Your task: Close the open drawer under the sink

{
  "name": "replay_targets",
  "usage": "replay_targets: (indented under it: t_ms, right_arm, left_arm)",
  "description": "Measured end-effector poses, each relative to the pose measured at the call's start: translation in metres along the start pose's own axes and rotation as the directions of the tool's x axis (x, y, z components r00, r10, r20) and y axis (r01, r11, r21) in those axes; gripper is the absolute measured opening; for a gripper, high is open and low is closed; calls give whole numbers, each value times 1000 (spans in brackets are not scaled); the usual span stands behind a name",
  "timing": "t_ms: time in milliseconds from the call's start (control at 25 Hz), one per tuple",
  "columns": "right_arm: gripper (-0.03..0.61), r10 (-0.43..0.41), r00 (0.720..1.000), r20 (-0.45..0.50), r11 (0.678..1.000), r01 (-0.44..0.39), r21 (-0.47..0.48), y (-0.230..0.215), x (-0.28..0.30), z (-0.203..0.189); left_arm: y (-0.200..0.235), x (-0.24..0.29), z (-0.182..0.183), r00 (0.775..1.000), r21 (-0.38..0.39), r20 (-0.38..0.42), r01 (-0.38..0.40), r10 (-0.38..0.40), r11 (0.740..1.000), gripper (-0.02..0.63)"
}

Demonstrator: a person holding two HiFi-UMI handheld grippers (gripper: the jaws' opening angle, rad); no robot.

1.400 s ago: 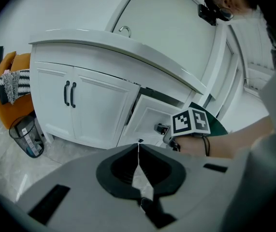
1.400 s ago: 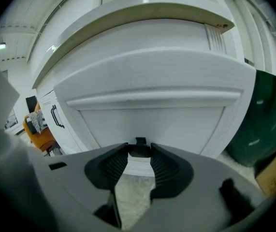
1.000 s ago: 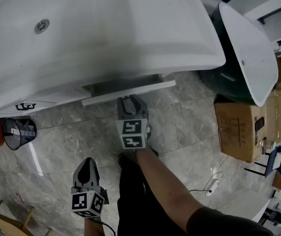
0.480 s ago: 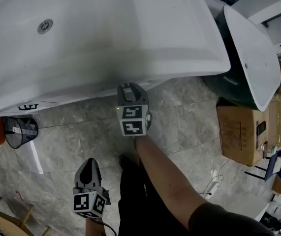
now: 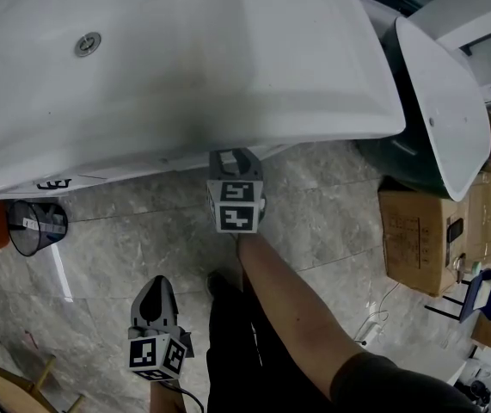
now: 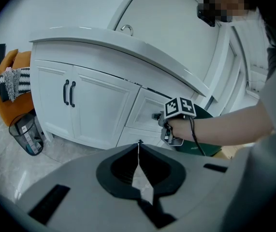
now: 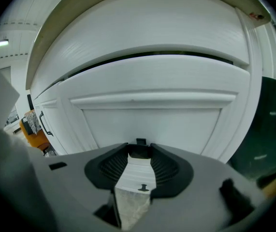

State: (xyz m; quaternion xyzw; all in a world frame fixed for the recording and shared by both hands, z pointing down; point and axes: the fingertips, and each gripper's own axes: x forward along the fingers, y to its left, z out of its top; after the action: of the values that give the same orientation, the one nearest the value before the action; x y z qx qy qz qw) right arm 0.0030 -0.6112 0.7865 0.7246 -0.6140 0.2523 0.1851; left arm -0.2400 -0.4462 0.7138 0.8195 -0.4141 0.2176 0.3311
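The white sink (image 5: 185,50) fills the top of the head view. The drawer beneath it stands pushed in; its white panelled front (image 7: 152,122) fills the right gripper view and shows in the left gripper view (image 6: 145,112). My right gripper (image 5: 230,157) is up against that front, under the sink's rim. It is open (image 7: 139,147), and the small black drawer handle (image 7: 140,141) sits just at its tips. From the left gripper view the right gripper (image 6: 160,121) meets the handle (image 6: 155,116). My left gripper (image 5: 153,287) hangs low over the floor, shut and empty (image 6: 138,146).
Two white cabinet doors with black handles (image 6: 69,93) lie left of the drawer. A black mesh wastebasket (image 5: 34,228) stands on the marble floor at left, beside an orange chair (image 6: 7,86). A dark green tub (image 5: 400,149) and cardboard boxes (image 5: 421,231) are at right.
The drawer front stuck out past the sink's rim a second ago and now lies under it. My right gripper moved in toward the cabinet with it. The left gripper stayed put.
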Motion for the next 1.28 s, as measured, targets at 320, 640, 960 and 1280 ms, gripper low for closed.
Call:
replay_targets:
  t_ms: [320, 640, 960, 1280]
  right_arm:
    - [152, 1, 1000, 13, 1000, -1, 9, 0, -26, 12]
    - [152, 12, 999, 39, 1000, -12, -2, -9, -131, 44]
    - [152, 125, 989, 76, 992, -122, -43, -8, -220, 69]
    - [152, 334, 940, 67, 930, -318, -183, -54, -346, 47]
  left_arm:
    - [-7, -15, 11, 999, 21, 30, 31, -32, 999, 15]
    - [-41, -59, 38, 995, 88, 49, 81, -85, 993, 15]
    - [-87, -106, 72, 990, 129, 126, 42, -58, 991, 15]
    - [-186, -184, 75, 946, 129, 319, -107, 61, 986, 15]
